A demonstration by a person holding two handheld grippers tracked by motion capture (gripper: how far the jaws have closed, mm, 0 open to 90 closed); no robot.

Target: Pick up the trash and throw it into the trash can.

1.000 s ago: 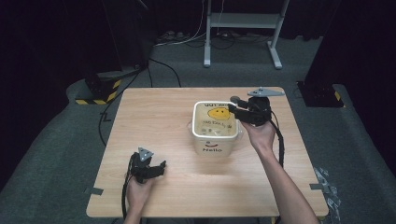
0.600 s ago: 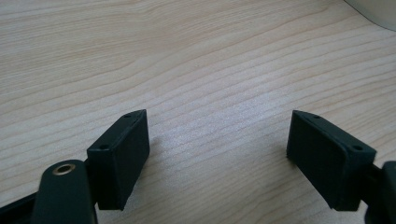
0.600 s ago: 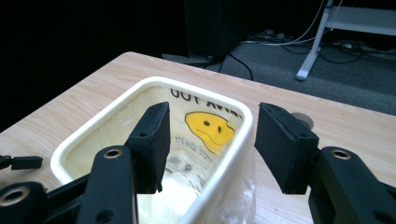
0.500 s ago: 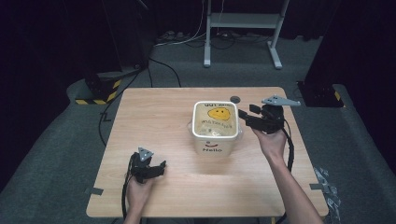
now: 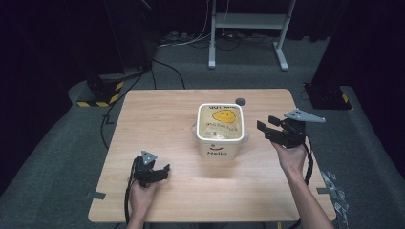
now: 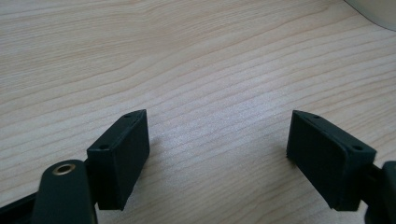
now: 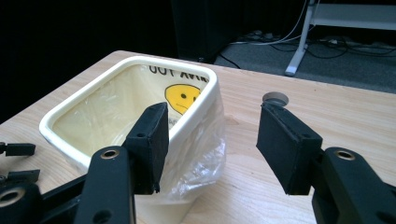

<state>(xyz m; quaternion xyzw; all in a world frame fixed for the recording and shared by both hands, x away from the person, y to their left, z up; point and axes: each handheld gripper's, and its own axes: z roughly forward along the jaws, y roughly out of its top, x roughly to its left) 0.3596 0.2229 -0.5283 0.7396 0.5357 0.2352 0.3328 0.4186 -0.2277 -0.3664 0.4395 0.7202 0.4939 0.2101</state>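
So the cream square plastic bin with a clear bag liner (image 5: 220,130) sits about mid-table on the light wood-grain table (image 5: 162,119), "Hello" printed on its near face. From the high view the right gripper (image 5: 265,128) is just off the bin's right side, not touching it, and the left gripper (image 5: 165,170) rests low near the table's front edge, well apart from the bin.

The right gripper view adds what you can't make out from above: its jaws have just been opening and stand wide with nothing between them, and the liner bunches loosely down the bin's outer wall. You also see the yellow smiley face (image 7: 183,97) printed inside the bin.

The left gripper view is mostly bare wood, jaws spread wide and holding nothing, with a sliver of the bin at the top right corner.
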